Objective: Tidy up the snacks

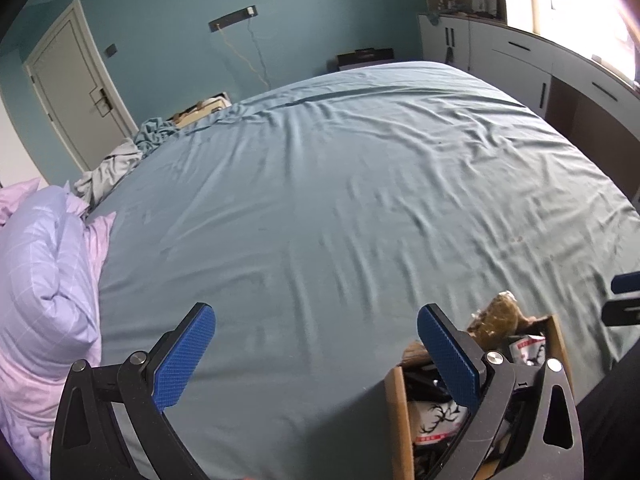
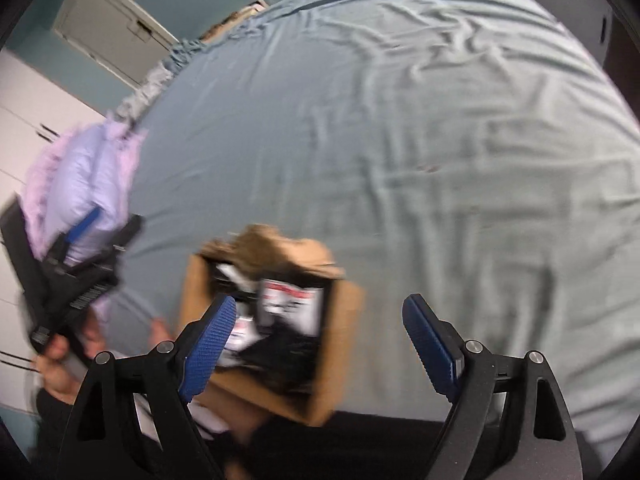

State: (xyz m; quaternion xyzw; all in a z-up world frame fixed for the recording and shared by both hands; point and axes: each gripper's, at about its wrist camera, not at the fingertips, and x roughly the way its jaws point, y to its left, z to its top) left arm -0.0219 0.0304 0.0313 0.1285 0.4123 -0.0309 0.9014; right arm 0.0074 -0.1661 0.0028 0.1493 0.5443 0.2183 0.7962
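Wrinkled teal sheet (image 1: pixel 340 200), brown cardboard box (image 2: pixel 344 344) of crinkly snack packets (image 2: pixel 290 306) (blurred), both hand-held grippers (image 1: pixel 316 328) (image 2: pixel 320 320) spread apart, empty

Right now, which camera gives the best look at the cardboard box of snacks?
The right wrist view: the cardboard box sits whole near the middle, its packets visible from above, though blurred. The left wrist view is sharper, but the box is cut off at the bottom edge, behind a finger of the left tool.

Both wrist views angle down over bed sheet (image 1: pixel 320 200); share cardboard box (image 2: pixel 340 344).
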